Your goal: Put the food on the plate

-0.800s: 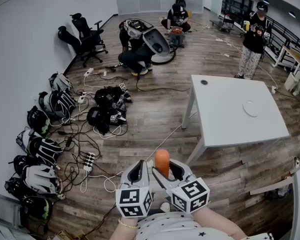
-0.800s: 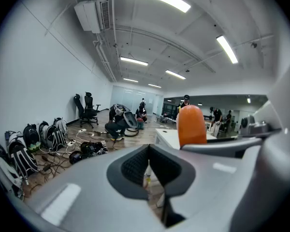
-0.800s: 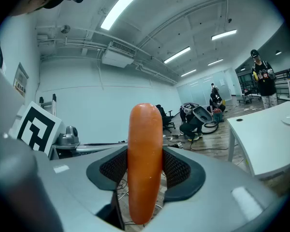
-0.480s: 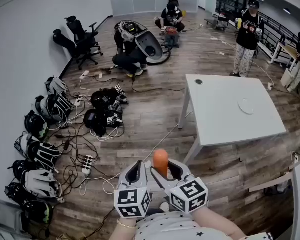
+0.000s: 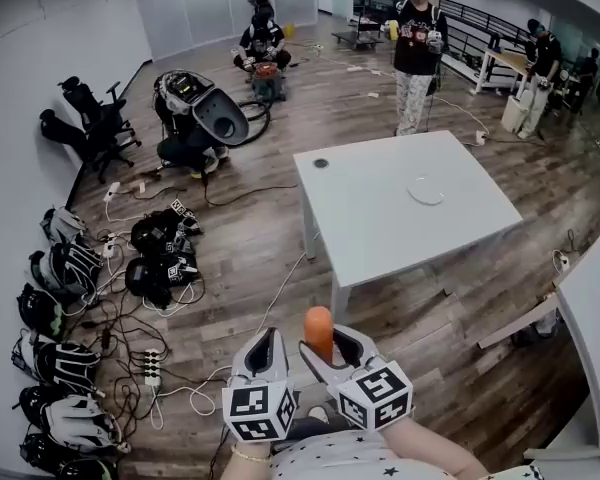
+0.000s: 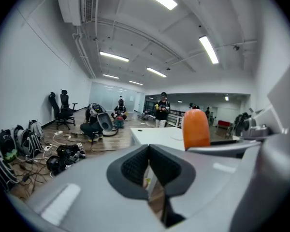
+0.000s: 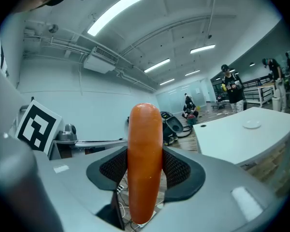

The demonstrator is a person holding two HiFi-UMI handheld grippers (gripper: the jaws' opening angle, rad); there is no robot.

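Observation:
An orange sausage [image 5: 318,328] stands upright between the pads of my right gripper [image 5: 321,345], which is shut on it close to my body. In the right gripper view the sausage [image 7: 145,163] fills the middle, pinched at its lower half. My left gripper [image 5: 269,346] sits just left of it, jaws together with nothing between them; the sausage [image 6: 196,128] shows at its right. A small white plate [image 5: 425,190] lies on the white table [image 5: 380,218] ahead and to the right, well beyond both grippers. The plate [image 7: 253,124] is also far off in the right gripper view.
Bags, helmets and a tangle of cables [image 5: 140,268] lie on the wood floor along the left wall. Office chairs [image 5: 90,123] stand at the back left. A person [image 5: 416,48] stands behind the table, others crouch further back. Another white surface [image 5: 592,318] edges in at right.
The head view has swung right, so the table and plate now sit nearer the picture's middle. Both grippers stay in front of my body, the right one still gripping the sausage.

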